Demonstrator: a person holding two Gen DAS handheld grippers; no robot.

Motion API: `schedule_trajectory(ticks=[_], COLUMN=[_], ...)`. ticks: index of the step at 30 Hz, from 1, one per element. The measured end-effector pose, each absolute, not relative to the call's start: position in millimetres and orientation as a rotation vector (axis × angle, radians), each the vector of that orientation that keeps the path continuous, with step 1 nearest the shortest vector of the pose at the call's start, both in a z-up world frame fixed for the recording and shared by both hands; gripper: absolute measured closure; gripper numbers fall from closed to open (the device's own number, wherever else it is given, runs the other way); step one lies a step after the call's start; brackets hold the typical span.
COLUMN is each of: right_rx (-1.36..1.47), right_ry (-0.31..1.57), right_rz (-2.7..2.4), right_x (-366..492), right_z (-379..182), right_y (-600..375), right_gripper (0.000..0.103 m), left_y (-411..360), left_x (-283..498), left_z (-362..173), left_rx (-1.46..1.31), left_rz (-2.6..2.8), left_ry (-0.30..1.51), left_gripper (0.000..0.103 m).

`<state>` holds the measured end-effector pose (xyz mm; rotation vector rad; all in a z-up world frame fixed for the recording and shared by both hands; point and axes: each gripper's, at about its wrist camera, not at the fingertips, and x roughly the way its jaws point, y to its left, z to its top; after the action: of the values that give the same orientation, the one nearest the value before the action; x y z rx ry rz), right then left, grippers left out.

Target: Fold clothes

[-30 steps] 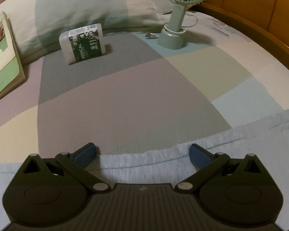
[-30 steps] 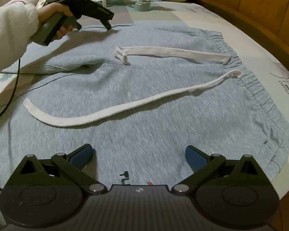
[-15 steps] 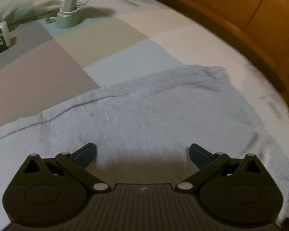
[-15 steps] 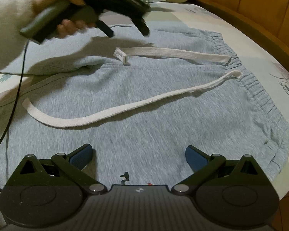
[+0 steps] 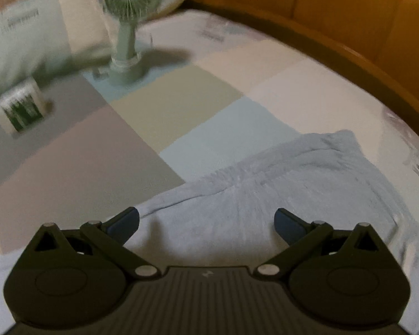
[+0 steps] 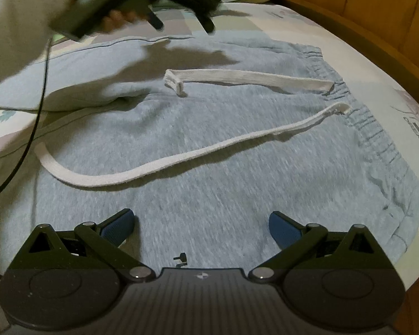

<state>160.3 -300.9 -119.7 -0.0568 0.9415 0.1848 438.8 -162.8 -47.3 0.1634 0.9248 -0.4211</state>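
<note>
At the far left of the right wrist view, a person's hand (image 6: 109, 2) in a pale fleecy sleeve (image 6: 19, 25) held the left gripper (image 6: 184, 23) above the far edge of the grey sweatpants (image 6: 237, 173), its two dark fingers spread apart and holding nothing, with its shadow falling on the cloth below. A black cable (image 6: 33, 128) hung down from that tool across the left side of the garment. The sweatpants lay spread flat on the patchwork bedsheet (image 6: 357, 64), filling the middle of the view, with the gathered waistband (image 6: 377, 139) to the right. Two white drawstrings rested on top: the shorter drawstring (image 6: 248, 79) ran straight across the far part, and the longer drawstring (image 6: 167, 167) curved from the waistband down toward the near left. In the foreground the right gripper (image 6: 201, 230) hovered low over the near part of the sweatpants, its blue-padded fingers wide apart and empty. To the right, a wooden bed frame (image 6: 377, 22) curved round the mattress. In the blurred left wrist view, a small white and green packet (image 5: 21, 109) lay at far left beside a pillow (image 5: 22, 44), a green desk fan (image 5: 127, 28) stood further right on the sheet, and a folded edge of the sweatpants lay between and beyond the spread fingertips.
</note>
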Motion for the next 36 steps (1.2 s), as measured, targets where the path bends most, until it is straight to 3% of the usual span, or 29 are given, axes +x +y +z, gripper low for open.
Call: schedule_trajectory(ticks=[4, 11, 17, 22, 27, 36], right_rx=[-0.044, -0.001, -0.036, -0.043, -0.056, -0.051], right_ry=[0.902, 0.879, 0.902, 0.883, 0.874, 0.873], right_rz=[0.184, 0.159, 0.175, 0.166, 0.147, 0.119], right_x=[150.9, 138.0, 132.4, 131.3, 132.0, 127.4], right_z=[-104.3, -87.1, -85.1, -79.7, -76.8, -73.2], right_y=[-306.8, -309.9, -301.4, -295.7, -291.7, -294.8], right_gripper=[0.0, 0.0, 0.0, 0.0, 0.0, 0.0], left_y=[-129.5, -89.1, -53.2, -24.1, 25.4, 48.5], left_x=[397.3, 331.3, 315.9, 309.4, 314.5, 295.7], left_z=[-36.9, -83.5, -100.6, -83.8, -91.7, -84.3], left_rx=[0.192, 0.274, 0.057, 0.06, -0.055, 0.041], left_rz=[-0.461, -0.364, -0.343, -0.29, -0.164, -0.116], left_ry=[0.897, 0.846, 0.886, 0.834, 0.894, 0.835], left_gripper=[0.001, 0.001, 0.001, 0.001, 0.001, 0.001])
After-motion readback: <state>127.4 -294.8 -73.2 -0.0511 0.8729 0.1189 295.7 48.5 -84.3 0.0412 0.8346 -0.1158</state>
